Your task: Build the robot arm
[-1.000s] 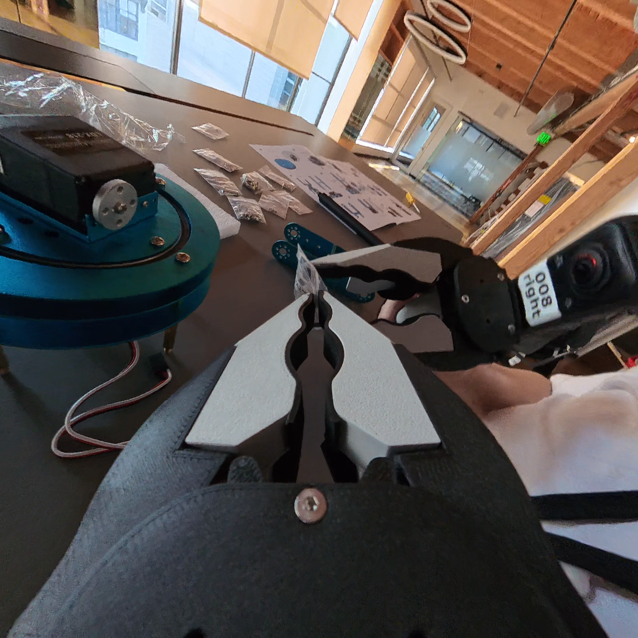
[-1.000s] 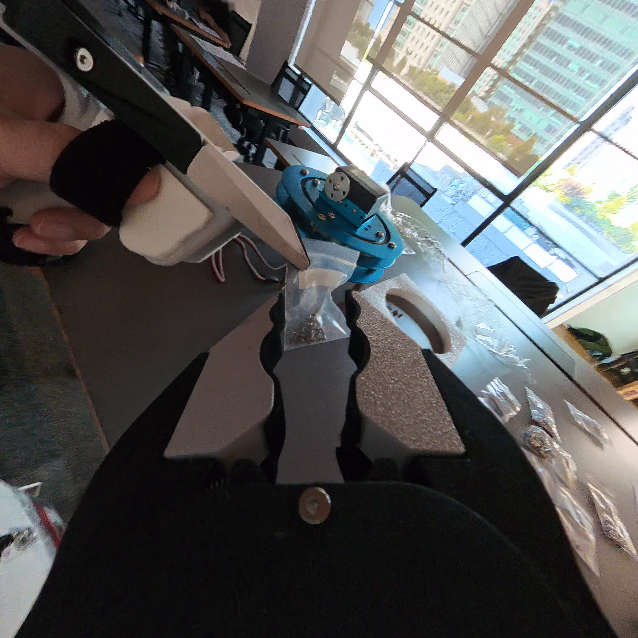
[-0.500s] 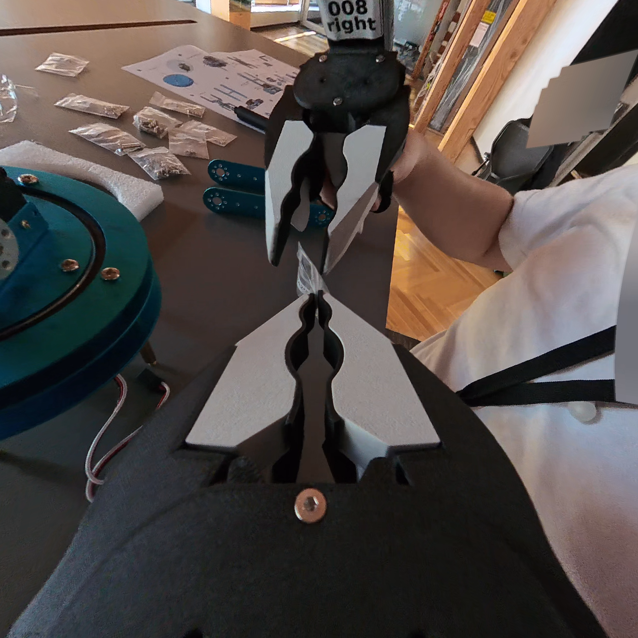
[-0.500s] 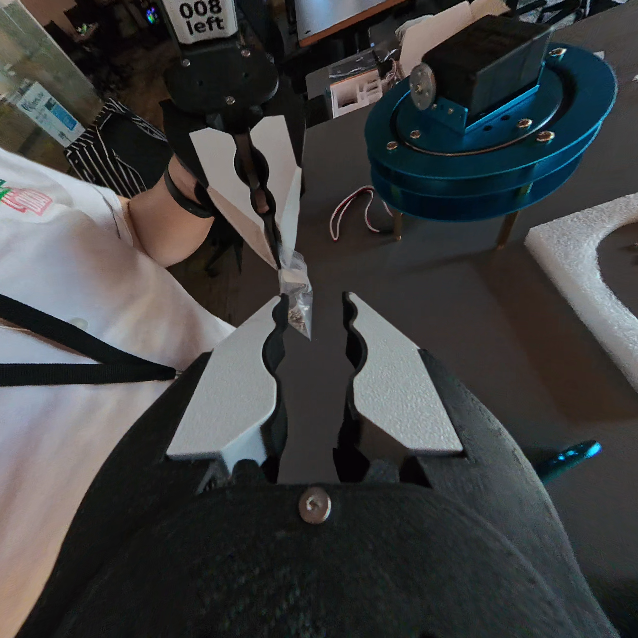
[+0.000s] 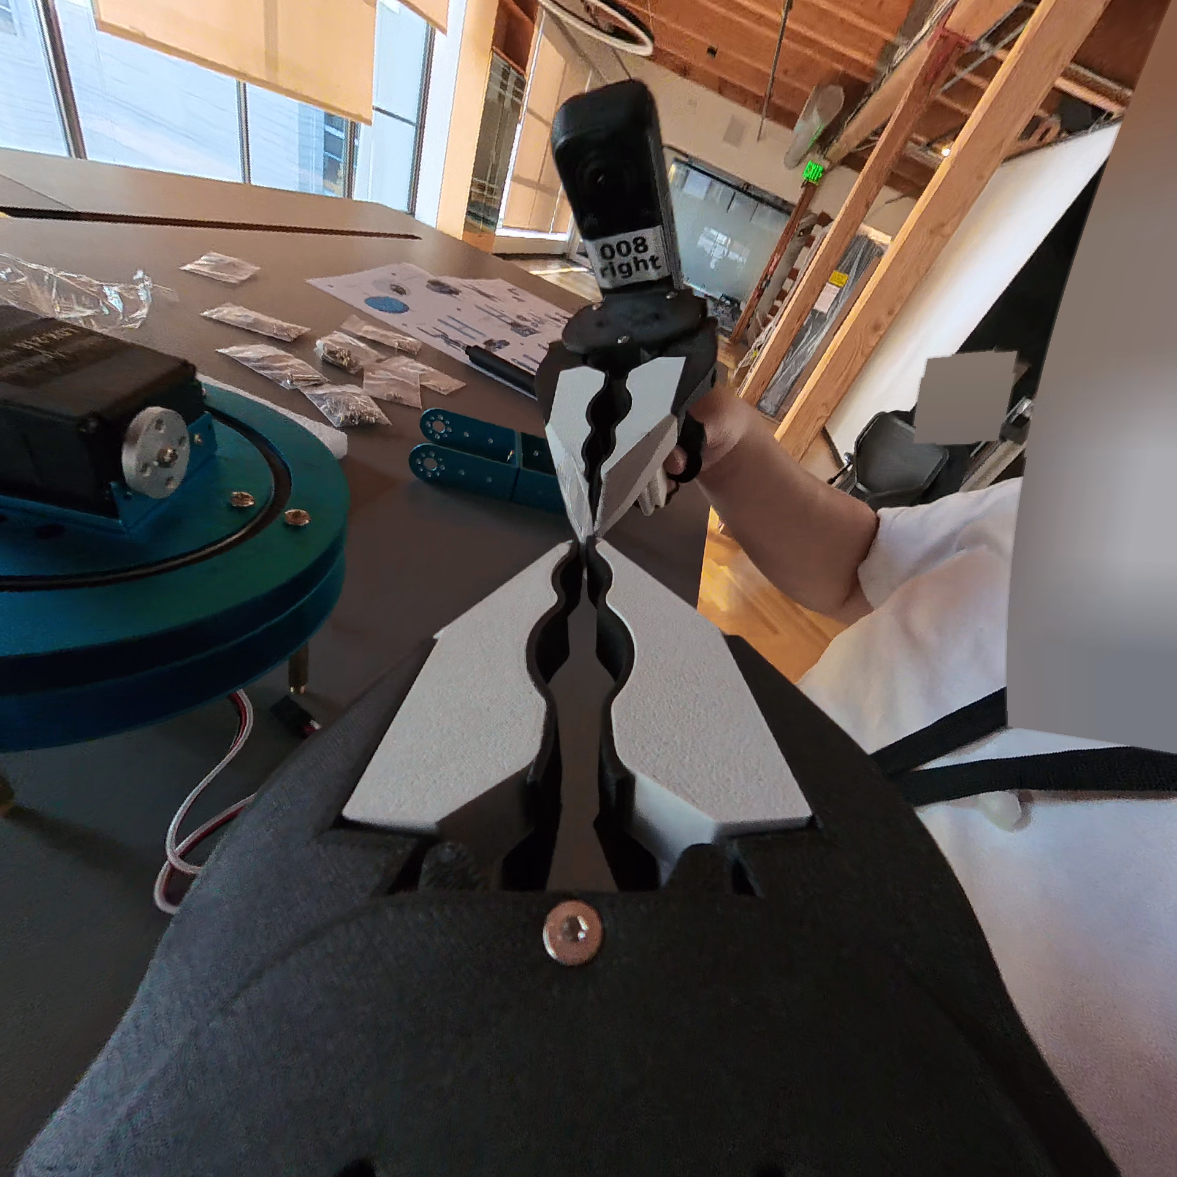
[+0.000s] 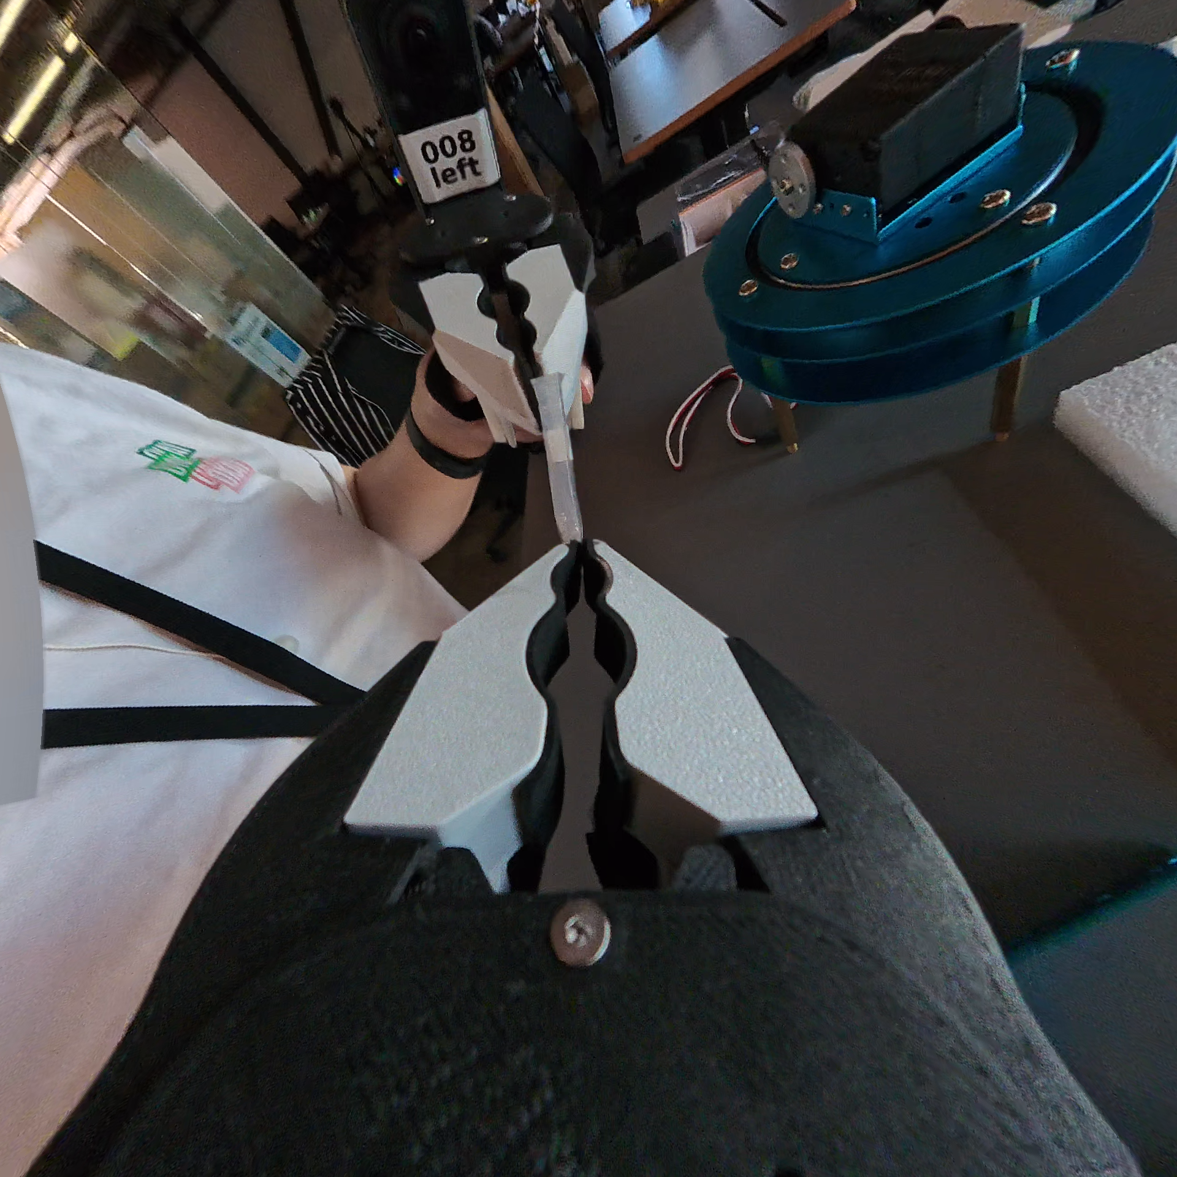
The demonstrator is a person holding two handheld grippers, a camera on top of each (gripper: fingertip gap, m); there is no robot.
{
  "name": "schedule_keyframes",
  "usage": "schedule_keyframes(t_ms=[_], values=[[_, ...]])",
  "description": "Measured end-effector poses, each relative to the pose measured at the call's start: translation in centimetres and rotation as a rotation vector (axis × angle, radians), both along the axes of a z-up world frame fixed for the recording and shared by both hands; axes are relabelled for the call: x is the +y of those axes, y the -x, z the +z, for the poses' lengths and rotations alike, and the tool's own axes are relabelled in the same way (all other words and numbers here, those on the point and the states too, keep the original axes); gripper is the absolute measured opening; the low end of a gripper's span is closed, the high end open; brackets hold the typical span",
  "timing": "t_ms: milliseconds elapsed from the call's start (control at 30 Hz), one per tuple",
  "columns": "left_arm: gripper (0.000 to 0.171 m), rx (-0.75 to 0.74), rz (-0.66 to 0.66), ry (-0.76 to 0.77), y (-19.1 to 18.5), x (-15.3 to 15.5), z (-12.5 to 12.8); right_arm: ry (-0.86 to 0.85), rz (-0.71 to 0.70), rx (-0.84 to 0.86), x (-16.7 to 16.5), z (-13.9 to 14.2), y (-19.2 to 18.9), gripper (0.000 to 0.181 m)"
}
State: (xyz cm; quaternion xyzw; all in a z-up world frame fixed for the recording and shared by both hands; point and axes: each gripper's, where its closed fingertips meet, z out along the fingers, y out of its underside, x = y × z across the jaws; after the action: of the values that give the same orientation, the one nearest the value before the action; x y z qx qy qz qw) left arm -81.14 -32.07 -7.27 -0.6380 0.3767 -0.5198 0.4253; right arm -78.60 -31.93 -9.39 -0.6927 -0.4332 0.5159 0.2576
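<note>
Clear plastic bag (image 6: 559, 458), small and seen edge-on, is stretched in the air between the 2 grippers, above the dark table (image 6: 891, 573). In the right wrist view it runs from the tips of the right gripper (image 6: 583, 546) up toward 12 o'clock to the tips of the left gripper (image 6: 553, 407). Both grippers have their fingers pressed together on the bag, one at each end.

In the left wrist view the left gripper (image 5: 584, 544) points toward 12 o'clock, and the right gripper (image 5: 589, 528) comes down to meet it tip to tip; the bag itself is hard to see there.

At 9 o'clock from the left gripper stands a blue round base (image 5: 191, 573) on short legs, with a black servo block (image 5: 76, 414) mounted on top. A red and white wire (image 5: 197, 796) lies under the base. Beyond it, at 11 o'clock, several small bags of screws (image 5: 344, 401) lie on the table beside a printed sheet (image 5: 446, 306). 2 blue brackets (image 5: 471, 458) lie near the right gripper, on the table. In the right wrist view a white foam piece (image 6: 1121, 420) sits at 3 o'clock.
</note>
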Motion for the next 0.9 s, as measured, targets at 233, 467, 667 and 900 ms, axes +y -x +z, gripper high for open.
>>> schedule_keyframes(t_ms=[233, 467, 667, 900], values=[[0.0, 0.075, -0.071, -0.004, -0.8, -1.0, -0.9, -0.114, 0.004, 0.062, 0.9, 1.7, 0.5, 0.035], [0.0, 0.1, -0.097, -0.027, -1.4, -1.5, -1.1, -0.13, 0.138, 0.02, 0.0, 2.2, 1.2, 0.011], [0.0, 0.106, -0.079, -0.031, -1.2, -1.4, -1.2, -0.127, 0.158, 0.0, -0.4, 1.7, 1.2, 0.001], [0.016, 0.083, -0.023, -0.063, -1.5, -0.6, -0.5, -0.182, 0.153, -0.005, -1.3, 1.7, 1.9, 0.001]])
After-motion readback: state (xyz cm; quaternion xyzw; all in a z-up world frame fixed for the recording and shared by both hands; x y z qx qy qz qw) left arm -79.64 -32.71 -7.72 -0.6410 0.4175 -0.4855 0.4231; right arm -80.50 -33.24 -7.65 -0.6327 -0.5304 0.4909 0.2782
